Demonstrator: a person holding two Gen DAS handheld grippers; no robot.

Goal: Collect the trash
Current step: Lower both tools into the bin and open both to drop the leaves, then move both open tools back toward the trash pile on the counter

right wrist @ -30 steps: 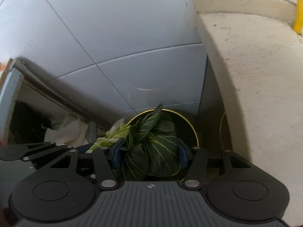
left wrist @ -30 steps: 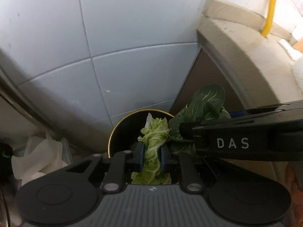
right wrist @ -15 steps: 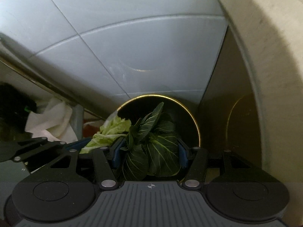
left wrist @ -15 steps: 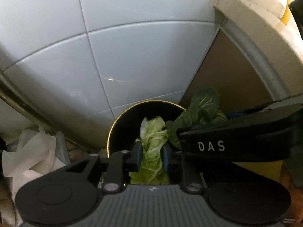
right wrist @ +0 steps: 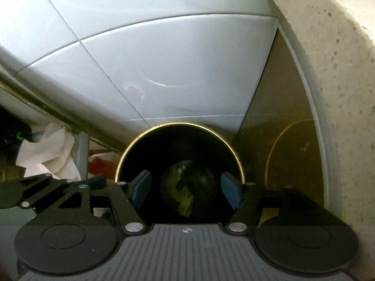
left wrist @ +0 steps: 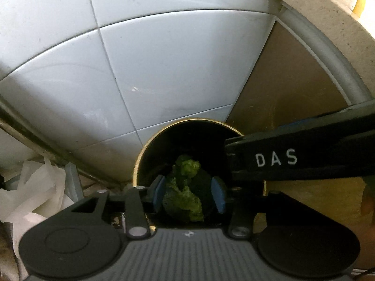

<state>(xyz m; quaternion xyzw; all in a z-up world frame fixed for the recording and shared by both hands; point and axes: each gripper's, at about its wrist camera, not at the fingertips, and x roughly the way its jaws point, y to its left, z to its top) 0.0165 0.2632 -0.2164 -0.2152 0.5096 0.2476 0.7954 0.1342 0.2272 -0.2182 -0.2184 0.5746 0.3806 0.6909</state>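
Left wrist view: leaves [left wrist: 185,194] lie dim inside the dark bin [left wrist: 140,164], hard to make out. Left gripper [left wrist: 188,193] just opened, pads clear of leaves; right gripper [right wrist: 186,188] wide, also just opened – nothing held. Its arm w/ "DAS" hides bin's right rim. Tissue [right wrist: 46,152] beside bin, tiled wall [left wrist: 164,70] behind.

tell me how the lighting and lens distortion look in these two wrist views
Left wrist view: fisheye bends the tile seams into arcs; the bin interior is nearly black, so the leaves read dim green. Right wrist view: the same bowing, a curved glare streak on the tile, and the leaves in the bin look murky.
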